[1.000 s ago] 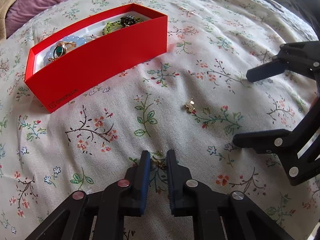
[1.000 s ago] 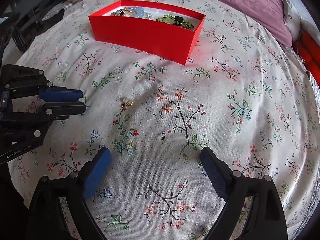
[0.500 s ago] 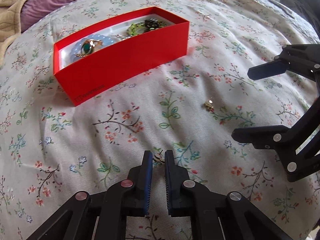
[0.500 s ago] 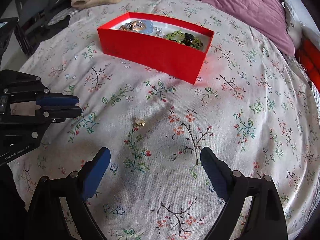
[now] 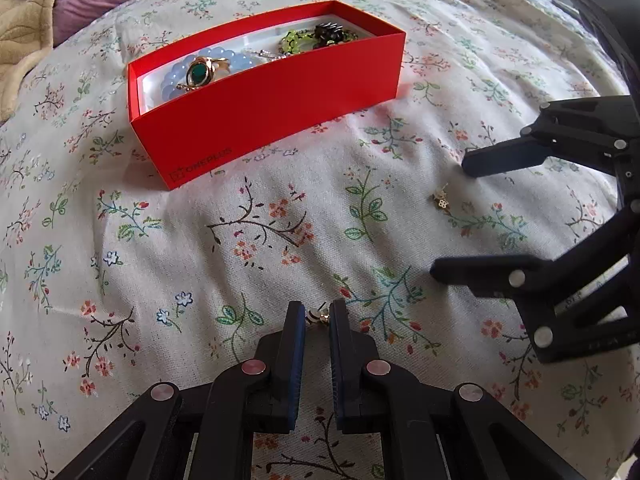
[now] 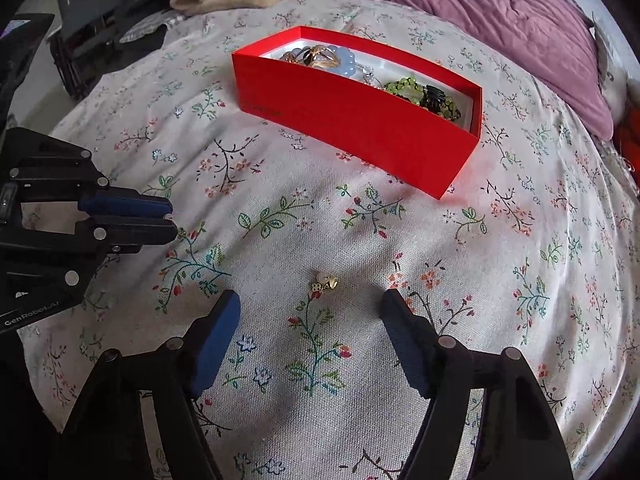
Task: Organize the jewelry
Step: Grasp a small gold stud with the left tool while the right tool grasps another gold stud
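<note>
One earring (image 5: 318, 316) half hidden, left gripper (image 5: 317, 322) pinching

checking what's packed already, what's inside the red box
Inside the red box: a blue bead bracelet, a green-stone gold ring, green beads, a dark piece. The near wall hides the floor.

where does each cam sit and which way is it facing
Left wrist view: sits on the left gripper, looking down and forward over the floral bedspread toward the red box; its own fingers pinch a small gold earring, and the right gripper shows at the right.
Right wrist view: sits on the right gripper, angled down at a loose gold earring; its jaws have just been closing around it without touching; the left gripper shows at the left.
Shared: box, bedspread, loose earring, both grippers.
</note>
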